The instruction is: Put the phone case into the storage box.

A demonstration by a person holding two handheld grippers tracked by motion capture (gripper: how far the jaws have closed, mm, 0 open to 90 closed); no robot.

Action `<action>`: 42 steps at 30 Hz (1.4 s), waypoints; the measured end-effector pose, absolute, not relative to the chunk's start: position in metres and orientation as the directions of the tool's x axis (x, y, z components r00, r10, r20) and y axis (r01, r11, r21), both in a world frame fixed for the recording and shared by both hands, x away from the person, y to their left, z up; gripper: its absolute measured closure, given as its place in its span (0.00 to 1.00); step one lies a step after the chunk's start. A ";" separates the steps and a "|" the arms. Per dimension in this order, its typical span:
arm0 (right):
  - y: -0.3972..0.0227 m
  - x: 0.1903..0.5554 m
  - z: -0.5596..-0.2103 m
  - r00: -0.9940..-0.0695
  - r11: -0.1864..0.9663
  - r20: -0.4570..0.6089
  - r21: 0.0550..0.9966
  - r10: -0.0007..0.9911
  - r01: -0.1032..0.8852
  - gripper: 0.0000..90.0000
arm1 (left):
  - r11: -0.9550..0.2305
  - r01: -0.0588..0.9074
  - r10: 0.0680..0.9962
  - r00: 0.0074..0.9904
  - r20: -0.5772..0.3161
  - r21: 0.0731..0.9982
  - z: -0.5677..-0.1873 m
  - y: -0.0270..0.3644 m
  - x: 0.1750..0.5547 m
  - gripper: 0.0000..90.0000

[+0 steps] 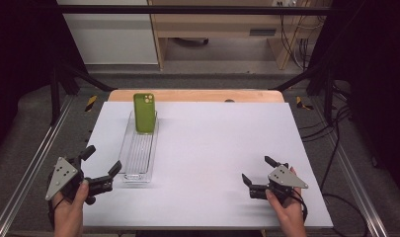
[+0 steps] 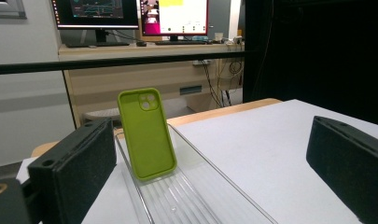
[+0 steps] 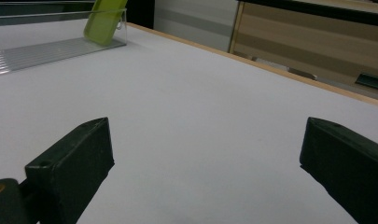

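High view is showing you holding both tools near your edge of the white worktop, and nothing is being gripped. Your left gripper is sitting with its jaws wide, just beside the near end of the clear tray. Your right gripper is waiting well apart from the tray, jaws wide too. The green phone case is standing up at the far end of the tray, leaning back on the tray's end wall. It is looking tippy. If you are reaching in too fast or bumping the tray, the case could be falling flat or sliding. The tray is light-looking, so a push could be moving it.
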State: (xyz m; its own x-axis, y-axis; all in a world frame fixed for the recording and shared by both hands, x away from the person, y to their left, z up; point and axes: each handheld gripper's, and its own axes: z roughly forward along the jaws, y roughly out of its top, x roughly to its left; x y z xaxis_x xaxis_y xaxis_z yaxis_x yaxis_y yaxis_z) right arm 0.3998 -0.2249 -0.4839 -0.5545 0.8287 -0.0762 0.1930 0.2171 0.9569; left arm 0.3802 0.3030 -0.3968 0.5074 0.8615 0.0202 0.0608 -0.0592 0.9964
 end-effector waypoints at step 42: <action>-0.226 0.400 -0.485 -0.575 0.227 -0.076 0.954 0.815 0.196 0.04 | -0.149 0.067 0.826 0.557 0.087 0.987 -0.444 0.297 0.378 0.02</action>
